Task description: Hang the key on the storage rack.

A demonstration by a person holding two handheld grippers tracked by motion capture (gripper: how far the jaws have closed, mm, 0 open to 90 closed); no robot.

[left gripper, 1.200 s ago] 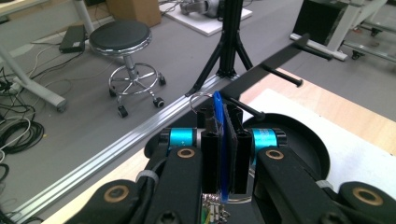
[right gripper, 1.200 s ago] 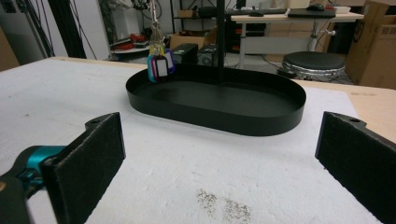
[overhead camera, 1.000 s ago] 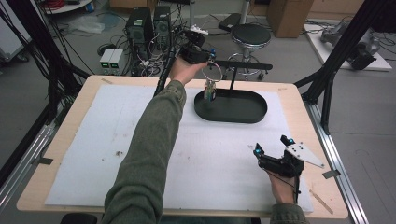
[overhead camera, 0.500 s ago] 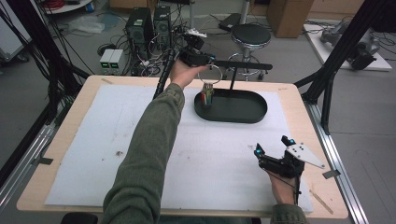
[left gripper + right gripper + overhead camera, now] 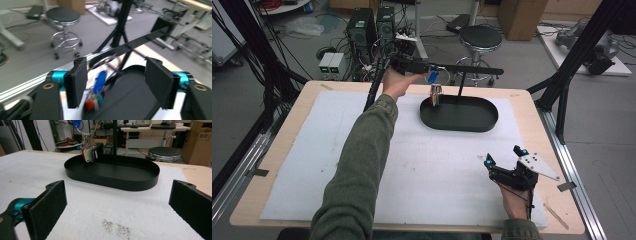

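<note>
A key ring with coloured tags (image 5: pixel 435 93) hangs from the left end of a thin black bar (image 5: pixel 472 70). The bar sits on a post (image 5: pixel 460 85) standing in a black oval tray (image 5: pixel 459 123). My left gripper (image 5: pixel 427 67) reaches over the table's far edge at that bar end. Its jaws have just been opening, and in the left gripper view (image 5: pixel 118 83) the keys (image 5: pixel 96 96) hang between the pads, close to the left one and not pressed. My right gripper (image 5: pixel 503 156) rests open near the front right, facing the tray (image 5: pixel 112 181) and tags (image 5: pixel 89 155).
A white mat (image 5: pixel 362 150) covers most of the wooden table (image 5: pixel 277 165). Beyond the far edge stand a stool (image 5: pixel 481 37), computer cases (image 5: pixel 362 25) and loose cables. Black frame struts (image 5: pixel 562 85) rise at the table's right and left sides.
The left gripper's jaws have spread and released the key ring, which now hangs from the bar. That hand has shifted slightly left and lower. The right hand has stayed put.
</note>
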